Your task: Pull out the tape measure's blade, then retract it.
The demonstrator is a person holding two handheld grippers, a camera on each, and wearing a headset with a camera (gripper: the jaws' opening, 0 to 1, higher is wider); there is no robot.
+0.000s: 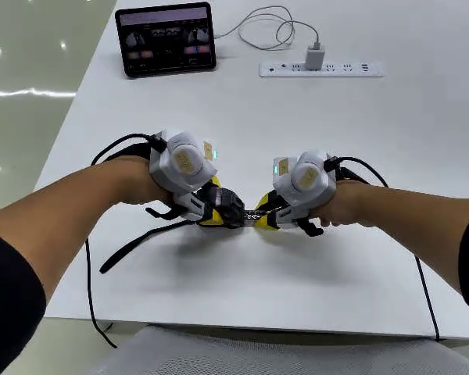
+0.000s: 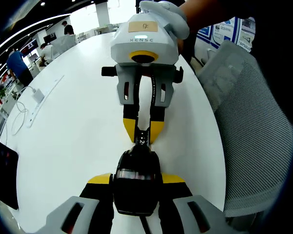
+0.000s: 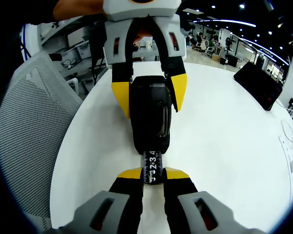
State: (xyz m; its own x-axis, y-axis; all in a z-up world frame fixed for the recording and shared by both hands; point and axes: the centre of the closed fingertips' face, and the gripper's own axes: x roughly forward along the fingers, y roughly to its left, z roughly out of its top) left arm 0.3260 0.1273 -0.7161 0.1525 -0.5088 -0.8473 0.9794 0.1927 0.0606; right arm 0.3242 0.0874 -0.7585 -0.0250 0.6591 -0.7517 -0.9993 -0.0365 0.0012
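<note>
The left gripper (image 2: 136, 179) clamps the black tape measure case (image 3: 150, 117); the right gripper (image 3: 152, 173) nips the blade (image 3: 152, 163) tip tightly. I'd pull straight and level, case steady.

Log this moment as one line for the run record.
left gripper: shut on tape measure | right gripper: shut on blade tip | blade: short length out between grippers

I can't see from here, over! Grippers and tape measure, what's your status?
Left gripper shut on tape measure case. Right gripper shut on blade tip, blade barely out. Tablet and power strip well clear, over.
</note>
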